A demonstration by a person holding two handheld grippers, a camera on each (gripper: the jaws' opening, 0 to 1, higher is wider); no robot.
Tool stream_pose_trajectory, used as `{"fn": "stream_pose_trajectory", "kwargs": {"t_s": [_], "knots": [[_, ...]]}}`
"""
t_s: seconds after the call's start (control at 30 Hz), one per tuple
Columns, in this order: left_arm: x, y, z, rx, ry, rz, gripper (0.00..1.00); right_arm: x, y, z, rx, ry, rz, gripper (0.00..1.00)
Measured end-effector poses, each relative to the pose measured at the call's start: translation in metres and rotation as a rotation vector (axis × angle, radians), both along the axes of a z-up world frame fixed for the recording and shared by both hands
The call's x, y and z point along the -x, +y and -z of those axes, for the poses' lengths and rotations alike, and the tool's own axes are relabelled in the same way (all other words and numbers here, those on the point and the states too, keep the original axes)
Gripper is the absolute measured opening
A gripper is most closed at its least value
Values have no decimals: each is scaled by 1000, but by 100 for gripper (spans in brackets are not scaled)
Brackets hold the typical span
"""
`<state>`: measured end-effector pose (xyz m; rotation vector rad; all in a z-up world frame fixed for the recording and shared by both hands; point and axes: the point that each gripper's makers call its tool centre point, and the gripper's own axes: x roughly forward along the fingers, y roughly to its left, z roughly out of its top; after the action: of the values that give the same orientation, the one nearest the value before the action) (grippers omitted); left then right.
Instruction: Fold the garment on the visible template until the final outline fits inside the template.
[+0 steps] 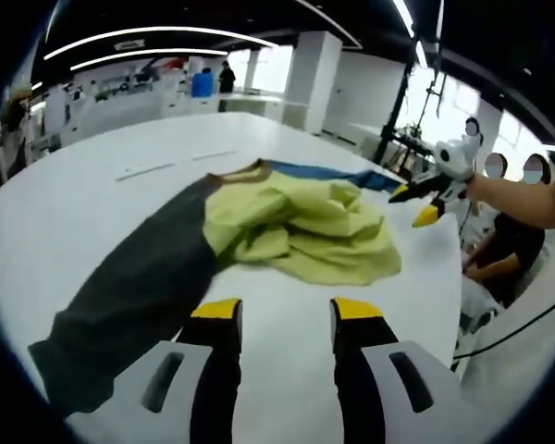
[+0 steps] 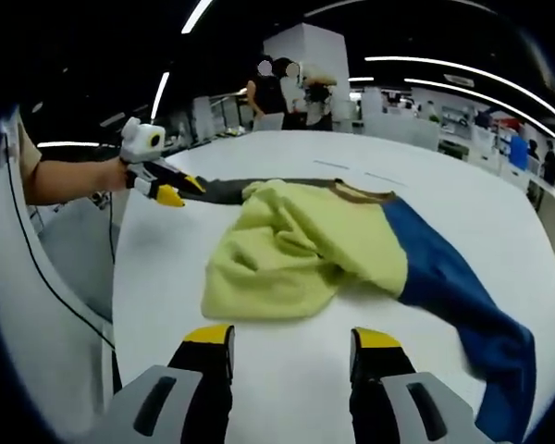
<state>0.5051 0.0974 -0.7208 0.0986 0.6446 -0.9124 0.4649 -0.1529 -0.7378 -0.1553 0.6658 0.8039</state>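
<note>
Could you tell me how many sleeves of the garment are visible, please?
2: a dark grey sleeve stretches from the crumpled yellow-green body toward the left tool; a blue sleeve stretches out beside the right tool. None seems hidden.

Left claw and right claw both gape apart, holding nothing, forearms outstretched.

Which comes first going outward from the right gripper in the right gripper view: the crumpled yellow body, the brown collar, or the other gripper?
From the right gripper, open and empty:
1. Yellow body of the garment, bunched straight ahead.
2. Brown collar, past the yellow, slightly right.
3. Left gripper, far left at the table edge, by the grey sleeve.
</note>
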Motion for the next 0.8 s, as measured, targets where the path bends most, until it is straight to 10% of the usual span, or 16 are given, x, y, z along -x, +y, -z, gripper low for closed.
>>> {"fn": "stream_pose_trajectory", "kwargs": {"t_s": [0.8], "knots": [[-10, -16, 21, -5, 42, -3, 28, -4, 23, 15, -16, 25, -35, 36]]}}
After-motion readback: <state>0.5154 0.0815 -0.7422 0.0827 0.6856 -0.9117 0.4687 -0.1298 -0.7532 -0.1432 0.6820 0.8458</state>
